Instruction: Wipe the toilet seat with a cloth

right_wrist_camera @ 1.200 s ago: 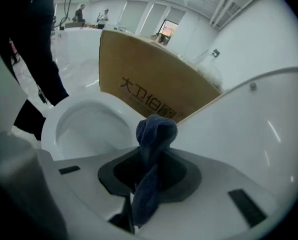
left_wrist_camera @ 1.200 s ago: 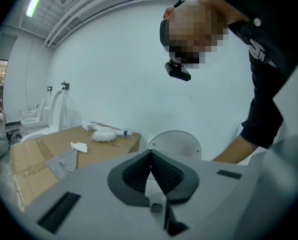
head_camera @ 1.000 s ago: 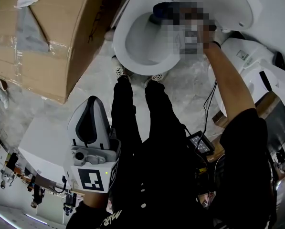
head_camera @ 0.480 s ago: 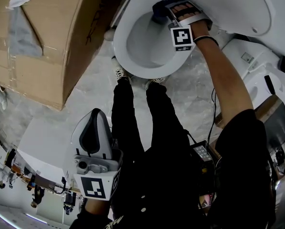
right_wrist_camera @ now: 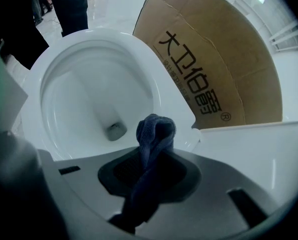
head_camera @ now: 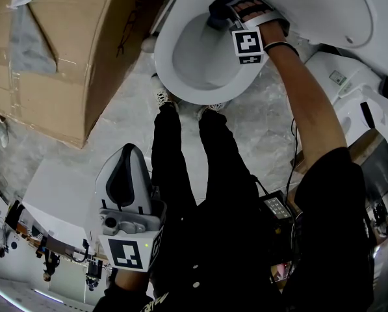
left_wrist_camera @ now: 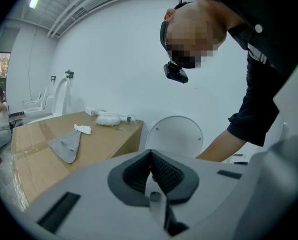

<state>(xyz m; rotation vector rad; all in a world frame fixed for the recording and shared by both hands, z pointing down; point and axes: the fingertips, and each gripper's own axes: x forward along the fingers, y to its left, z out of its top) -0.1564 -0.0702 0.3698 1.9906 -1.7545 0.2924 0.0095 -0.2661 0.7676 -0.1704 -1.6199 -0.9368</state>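
Wipe step in hand: right gripper (right_wrist_camera: 152,159) fingers pinching the blue cloth (right_wrist_camera: 156,126) at the toilet seat (head_camera: 162,54) far rim, left gripper (left_wrist_camera: 150,165) fingers pressed together, empty; next, drag cloth along rim keeping contact.
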